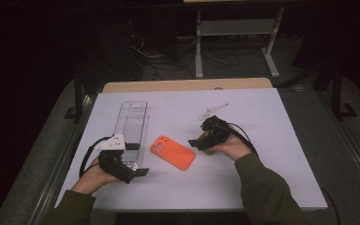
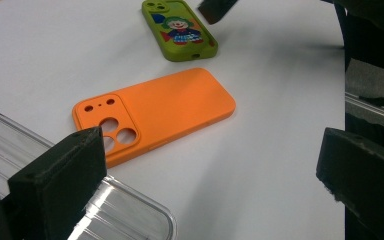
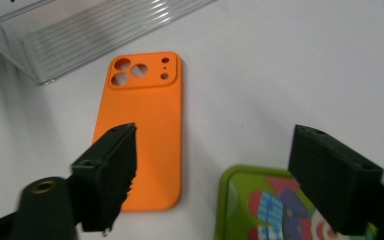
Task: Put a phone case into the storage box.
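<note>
An orange phone case (image 1: pixel 172 152) (image 2: pixel 155 112) (image 3: pixel 142 125) lies flat, back up, in the middle of the white board. Just right of it lies a green phone case with a clown picture (image 2: pixel 180 30) (image 3: pixel 280 210), mostly covered by my right hand in the high view. My right gripper (image 1: pixel 197 143) (image 3: pixel 220 165) hovers over the near end of the green case, jaws open and gripping nothing. My left gripper (image 1: pixel 143 172) (image 2: pixel 215 165) stands open at the near end of a clear plastic tray (image 1: pixel 131 124) (image 2: pixel 125 210) (image 3: pixel 80 30), pointing toward the orange case, with nothing between its jaws.
A small white plastic piece (image 1: pixel 213 111) lies on the board behind my right hand. The white board (image 1: pixel 262 154) rests on a wooden table whose edge (image 1: pixel 187 85) shows at the back. Beyond it are dark floor, cables and a metal stand.
</note>
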Tool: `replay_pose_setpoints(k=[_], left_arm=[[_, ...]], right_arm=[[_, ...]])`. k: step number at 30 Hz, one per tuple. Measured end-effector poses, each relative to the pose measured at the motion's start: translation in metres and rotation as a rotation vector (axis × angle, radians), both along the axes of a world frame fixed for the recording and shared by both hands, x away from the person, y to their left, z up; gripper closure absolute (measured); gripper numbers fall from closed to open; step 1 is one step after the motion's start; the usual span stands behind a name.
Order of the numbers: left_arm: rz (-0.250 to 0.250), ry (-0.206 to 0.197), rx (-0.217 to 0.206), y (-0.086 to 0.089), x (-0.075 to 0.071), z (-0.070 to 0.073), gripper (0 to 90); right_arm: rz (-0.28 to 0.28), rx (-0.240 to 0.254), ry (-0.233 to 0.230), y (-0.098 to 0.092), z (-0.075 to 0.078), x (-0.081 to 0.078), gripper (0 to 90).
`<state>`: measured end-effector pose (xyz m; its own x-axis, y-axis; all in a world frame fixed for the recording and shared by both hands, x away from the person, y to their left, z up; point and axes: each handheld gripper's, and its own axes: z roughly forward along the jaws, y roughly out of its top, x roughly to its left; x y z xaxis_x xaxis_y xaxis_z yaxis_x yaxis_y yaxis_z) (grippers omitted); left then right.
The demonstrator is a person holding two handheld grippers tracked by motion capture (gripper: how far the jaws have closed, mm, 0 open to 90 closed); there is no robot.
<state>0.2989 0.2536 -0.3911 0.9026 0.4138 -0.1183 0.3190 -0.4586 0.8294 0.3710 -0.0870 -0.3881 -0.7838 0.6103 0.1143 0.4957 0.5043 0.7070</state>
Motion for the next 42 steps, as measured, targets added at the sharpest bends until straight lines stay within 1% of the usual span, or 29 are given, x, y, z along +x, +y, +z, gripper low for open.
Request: replay_pose_setpoints(k=[1, 2, 3, 4, 5, 7, 8, 9, 10, 11, 12, 13, 14, 15, 17, 19, 24, 25, 30, 31, 32, 33, 34, 35, 36, 37, 39, 41, 42], left_arm=[[0.0, -0.004, -0.001, 0.0, 0.0, 0.0, 0.0], [0.003, -0.003, -0.002, 0.0, 0.0, 0.0, 0.0], [0.001, -0.002, 0.008, 0.001, 0.0, 0.0, 0.0], [0.005, 0.002, 0.006, 0.001, -0.001, 0.0, 0.0], [0.005, 0.001, 0.01, 0.002, -0.001, 0.0, 0.0], [0.007, 0.001, 0.007, 0.001, -0.002, 0.0, 0.0], [0.009, 0.001, 0.005, 0.001, -0.003, 0.001, 0.0], [0.008, -0.001, 0.001, 0.001, -0.003, 0.001, 0.0], [0.005, -0.005, 0.007, 0.001, -0.003, 0.001, 0.0], [0.006, -0.007, 0.01, 0.001, -0.003, 0.002, 0.0], [0.006, -0.007, 0.01, 0.001, -0.003, 0.002, 0.0], [0.006, -0.007, 0.009, 0.001, -0.003, 0.002, 0.0], [0.007, -0.006, 0.007, 0.001, -0.003, 0.002, 0.0], [0.008, -0.005, 0.006, 0.001, -0.003, 0.001, 0.0], [0.01, -0.004, 0.0, 0.001, -0.003, 0.001, 0.0], [0.008, -0.002, 0.009, 0.001, -0.002, 0.001, 0.0], [0.012, -0.007, 0.001, 0.002, -0.002, 0.001, 0.0], [0.013, -0.006, -0.001, 0.002, -0.002, 0.001, 0.0], [0.014, -0.005, -0.001, 0.002, -0.002, 0.001, 0.0], [0.014, -0.003, -0.001, 0.002, -0.002, 0.001, 0.0], [0.014, -0.003, -0.001, 0.002, -0.002, 0.001, 0.0], [0.014, -0.002, 0.004, 0.002, -0.002, 0.001, 0.0], [0.016, 0.004, -0.002, 0.002, -0.002, 0.0, 0.0], [0.016, 0.002, -0.002, 0.002, -0.002, 0.0, 0.0], [0.021, 0.006, -0.004, 0.002, -0.003, 0.0, 0.0], [0.021, 0.005, -0.005, 0.002, -0.002, 0.0, 0.0], [0.019, 0.005, 0.001, 0.003, -0.002, 0.0, 0.0], [0.021, 0.006, -0.004, 0.003, -0.002, 0.0, 0.0], [0.02, 0.007, -0.004, 0.003, -0.002, 0.001, 0.0]], right_arm=[[-0.004, -0.009, -0.014, -0.004, -0.001, -0.003, 12.7], [-0.01, -0.012, -0.028, -0.008, -0.002, -0.007, 12.7], [-0.01, -0.01, -0.031, -0.013, -0.003, -0.01, 11.8], [-0.015, 0.019, -0.025, -0.018, -0.004, -0.016, 8.7], [-0.02, 0.032, -0.037, -0.027, -0.005, -0.021, 6.1], [-0.033, 0.036, -0.045, -0.033, -0.006, -0.028, 2.3], [-0.033, 0.036, -0.045, -0.033, -0.006, -0.028, 2.3], [-0.03, 0.029, -0.062, -0.039, -0.008, -0.035, 1.1], [-0.03, 0.029, -0.062, -0.039, -0.008, -0.035, 1.1], [-0.044, 0.033, -0.071, -0.045, -0.01, -0.043, 0.0], [-0.044, 0.033, -0.071, -0.045, -0.01, -0.043, 0.0], [-0.046, 0.03, -0.081, -0.051, -0.012, -0.049, 0.1], [-0.046, 0.03, -0.081, -0.051, -0.012, -0.049, 0.1], [-0.051, 0.029, -0.087, -0.057, -0.015, -0.055, 0.1], [-0.051, 0.024, -0.092, -0.061, -0.016, -0.057, 0.0], [-0.061, 0.025, -0.086, -0.07, -0.02, -0.063, 0.1], [-0.072, 0.021, -0.085, -0.08, -0.025, -0.068, 0.1], [-0.081, 0.021, -0.078, -0.082, -0.026, -0.07, 0.0], [-0.082, 0.032, -0.082, -0.082, -0.023, -0.07, 0.1], [-0.072, 0.036, -0.097, -0.079, -0.02, -0.068, 0.0], [-0.072, 0.036, -0.097, -0.079, -0.02, -0.068, 0.0], [-0.07, 0.038, -0.098, -0.077, -0.019, -0.067, 0.1], [-0.067, 0.041, -0.095, -0.074, -0.017, -0.066, 0.1], [-0.057, 0.042, -0.093, -0.068, -0.014, -0.063, 0.1], [-0.057, 0.042, -0.093, -0.068, -0.014, -0.063, 0.1], [-0.048, 0.038, -0.098, -0.062, -0.011, -0.06, 0.1], [-0.043, 0.034, -0.098, -0.059, -0.01, -0.058, 0.0], [-0.028, 0.024, -0.086, -0.05, -0.006, -0.053, 0.0], [-0.028, 0.024, -0.086, -0.05, -0.006, -0.053, 0.0]])
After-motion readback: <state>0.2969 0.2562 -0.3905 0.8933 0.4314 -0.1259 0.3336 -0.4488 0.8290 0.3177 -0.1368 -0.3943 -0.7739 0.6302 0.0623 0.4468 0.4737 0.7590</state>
